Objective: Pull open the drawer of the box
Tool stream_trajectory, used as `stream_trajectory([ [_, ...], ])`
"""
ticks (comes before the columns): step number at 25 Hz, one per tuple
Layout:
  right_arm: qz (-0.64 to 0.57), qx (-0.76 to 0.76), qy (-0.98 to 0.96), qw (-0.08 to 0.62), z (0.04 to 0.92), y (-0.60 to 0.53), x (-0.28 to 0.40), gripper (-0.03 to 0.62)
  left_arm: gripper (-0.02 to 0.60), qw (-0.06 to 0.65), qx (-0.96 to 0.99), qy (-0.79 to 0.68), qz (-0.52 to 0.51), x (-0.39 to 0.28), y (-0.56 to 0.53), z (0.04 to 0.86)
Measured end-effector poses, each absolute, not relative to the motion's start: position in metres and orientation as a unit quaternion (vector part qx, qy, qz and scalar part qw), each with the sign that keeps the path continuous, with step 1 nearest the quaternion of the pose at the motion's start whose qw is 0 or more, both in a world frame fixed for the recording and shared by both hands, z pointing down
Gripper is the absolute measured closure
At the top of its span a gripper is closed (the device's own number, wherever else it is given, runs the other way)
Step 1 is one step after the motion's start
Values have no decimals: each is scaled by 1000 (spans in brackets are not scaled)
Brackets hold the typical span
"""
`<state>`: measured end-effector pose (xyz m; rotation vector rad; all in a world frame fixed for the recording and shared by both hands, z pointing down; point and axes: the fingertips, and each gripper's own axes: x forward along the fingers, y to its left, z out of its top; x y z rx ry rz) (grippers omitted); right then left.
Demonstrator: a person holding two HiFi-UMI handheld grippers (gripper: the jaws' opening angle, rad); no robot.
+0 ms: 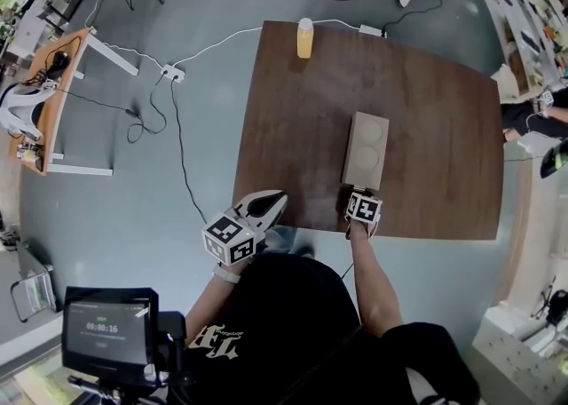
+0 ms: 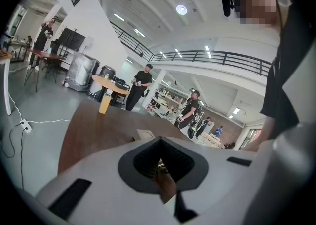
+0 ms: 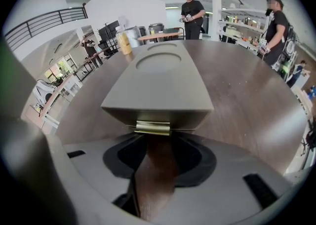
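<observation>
A grey box [image 1: 366,150] with two round hollows in its lid lies lengthwise on the brown table [image 1: 293,110]. Its near end carries a gold pull tab [image 3: 153,128]. My right gripper [image 1: 358,192] sits at that end, tilted steeply down. In the right gripper view the tab fills the span between the tips of the right gripper [image 3: 154,136], and the drawer looks flush with the box [image 3: 158,78]. My left gripper [image 1: 277,199] hovers at the table's near left corner, apart from the box. In its own view the left gripper [image 2: 159,142] has its tips together and holds nothing.
A bottle of orange drink [image 1: 304,37] stands at the table's far edge. A power strip [image 1: 173,73] and white cables lie on the floor to the left, beside a small desk [image 1: 53,92]. Several people stand beyond the table in both gripper views.
</observation>
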<state>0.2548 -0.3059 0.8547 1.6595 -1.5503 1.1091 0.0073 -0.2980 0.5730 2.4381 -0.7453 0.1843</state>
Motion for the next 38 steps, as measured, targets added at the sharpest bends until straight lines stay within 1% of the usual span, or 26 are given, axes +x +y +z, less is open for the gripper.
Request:
stream_trajectory([
  [11, 430, 625, -570, 315, 852, -303, 252, 456, 581, 292, 911, -282, 70, 9, -299, 572],
  [19, 437, 625, -569, 307, 850, -301, 250, 454, 581, 294, 911, -281, 70, 9, -298, 572],
  [21, 435, 624, -574, 303, 849, -301, 247, 450, 581, 294, 911, -281, 71, 9, -298, 572],
  [22, 433, 624, -577, 301, 849, -301, 246, 439, 581, 294, 911, -281, 72, 9, -297, 572],
  [23, 430, 623, -580, 301, 849, -300, 244, 413, 581, 295, 910, -281, 72, 10, -296, 573],
  [24, 427, 622, -582, 303, 849, -300, 242, 406, 581, 296, 910, -280, 73, 10, -295, 573],
  [30, 411, 644, -563, 315, 846, -302, 251, 405, 581, 299, 909, -279, 80, 17, -295, 573],
  [34, 450, 636, -547, 307, 848, -294, 250, 405, 581, 295, 913, -270, 82, 27, -297, 577],
  [36, 430, 650, -542, 313, 839, -303, 270, 405, 581, 294, 916, -261, 81, 38, -300, 577],
  [38, 423, 655, -539, 319, 832, -306, 269, 407, 581, 294, 917, -258, 83, 38, -302, 572],
])
